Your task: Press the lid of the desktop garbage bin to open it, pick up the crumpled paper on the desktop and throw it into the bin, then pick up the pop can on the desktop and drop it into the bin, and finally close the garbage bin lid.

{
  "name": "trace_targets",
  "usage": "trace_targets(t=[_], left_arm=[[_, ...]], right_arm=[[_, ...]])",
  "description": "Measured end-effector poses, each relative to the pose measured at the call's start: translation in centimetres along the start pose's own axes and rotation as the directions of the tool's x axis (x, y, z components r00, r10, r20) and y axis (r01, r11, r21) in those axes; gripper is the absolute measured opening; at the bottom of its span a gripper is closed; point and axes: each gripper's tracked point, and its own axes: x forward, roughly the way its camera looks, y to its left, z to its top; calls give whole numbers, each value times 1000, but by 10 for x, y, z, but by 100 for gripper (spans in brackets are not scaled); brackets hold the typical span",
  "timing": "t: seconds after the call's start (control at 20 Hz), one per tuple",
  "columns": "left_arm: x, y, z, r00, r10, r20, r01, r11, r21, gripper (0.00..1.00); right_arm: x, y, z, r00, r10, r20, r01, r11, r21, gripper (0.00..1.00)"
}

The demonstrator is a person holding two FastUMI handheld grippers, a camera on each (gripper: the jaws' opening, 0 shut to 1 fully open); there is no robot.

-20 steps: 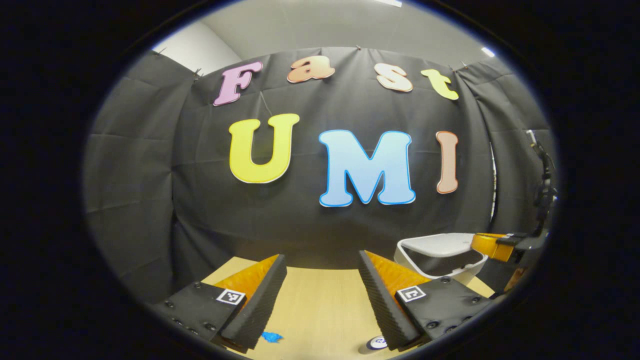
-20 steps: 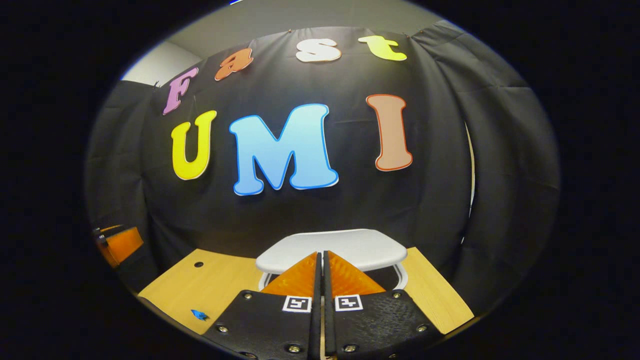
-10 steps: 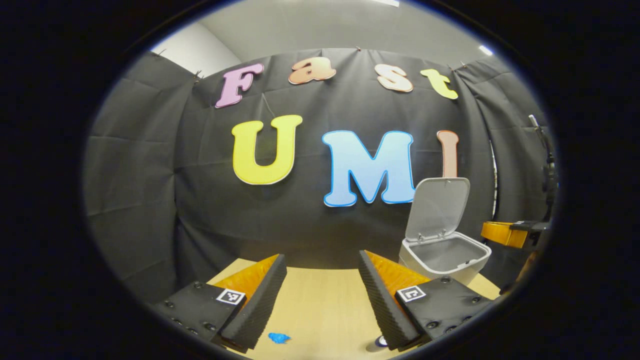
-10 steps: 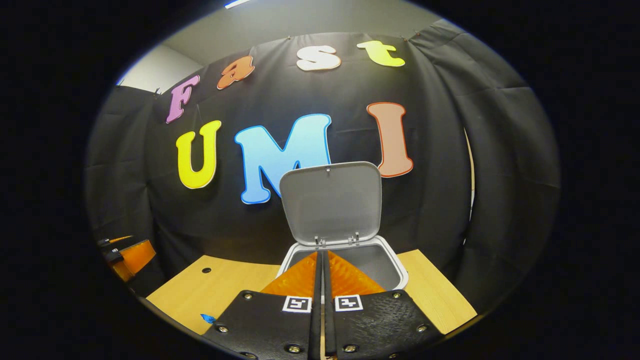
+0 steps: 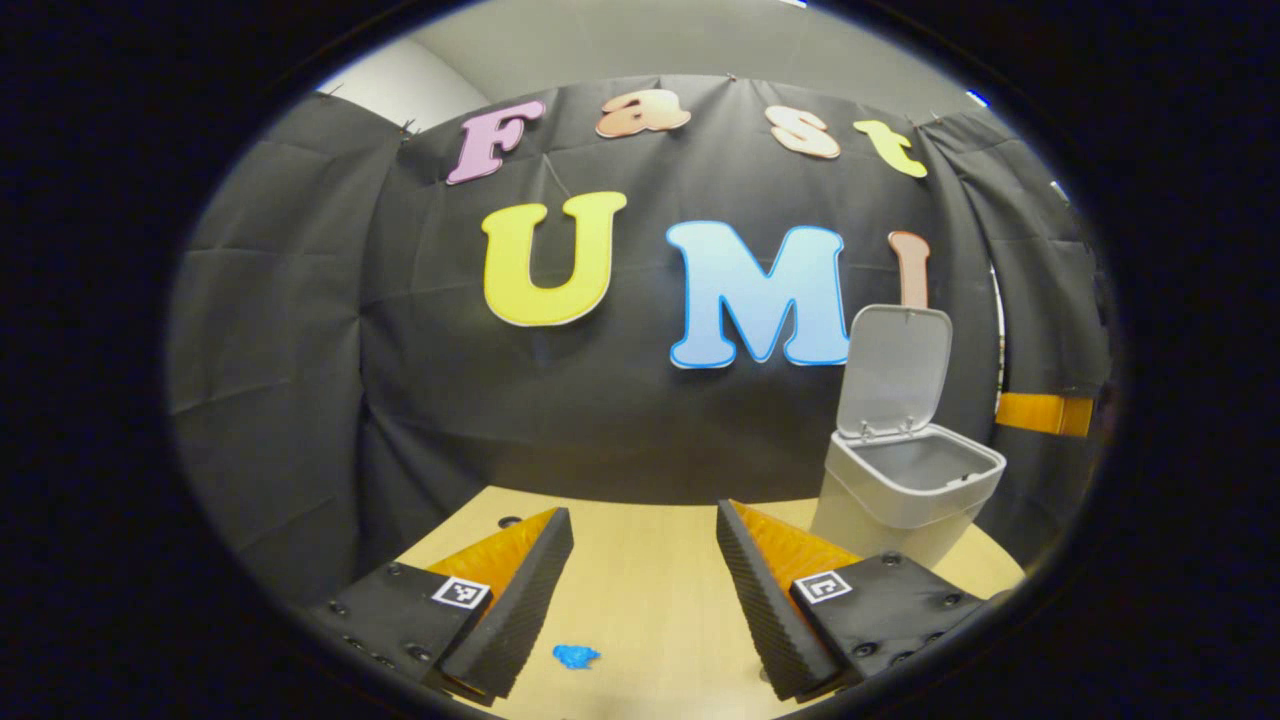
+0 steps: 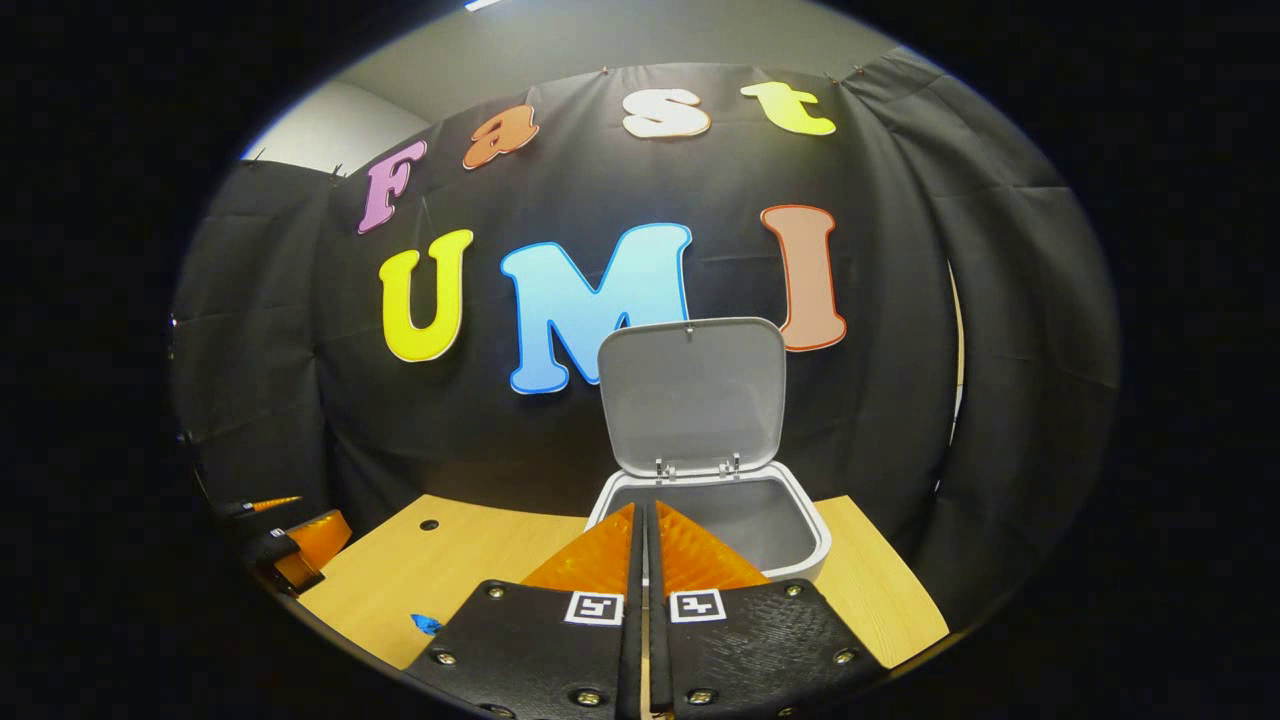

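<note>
The white desktop bin [image 6: 812,533] stands on the wooden table with its lid [image 6: 692,395] swung upright and its grey inside empty. My right gripper [image 6: 645,508] is shut with nothing in it, its tips just in front of the bin's near rim. In the left gripper view the bin [image 5: 905,495] sits at the right with the lid [image 5: 893,370] raised. My left gripper [image 5: 642,512] is open above the table, left of the bin, holding nothing. The right gripper [image 5: 1045,413] shows beyond the bin; the left gripper [image 6: 300,545] shows at the table's left edge.
A small blue scrap [image 5: 575,656] lies on the table [image 5: 640,590] between my left fingers, also seen as the blue scrap [image 6: 427,624] near the front left. A round hole [image 6: 429,524] is in the table's back left corner. Black cloth walls the back.
The bin lid went from lying shut under my right gripper to standing upright. The right gripper drew back a little. The left gripper moved, and the can top left its lower edge.
</note>
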Motion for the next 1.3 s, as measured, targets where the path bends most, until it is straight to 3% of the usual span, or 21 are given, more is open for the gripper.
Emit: trace_targets(t=[0.55,1.3], left_arm=[[23,33,-121,982,0,-190,-2,1000,-9,95],[70,79,-256,907,42,-420,-55,998,-18,95]], right_arm=[[-9,3,-10,999,-25,-45,22,999,-46,2],[-8,-5,-38,985,-95,-143,84,993,-83,3]])
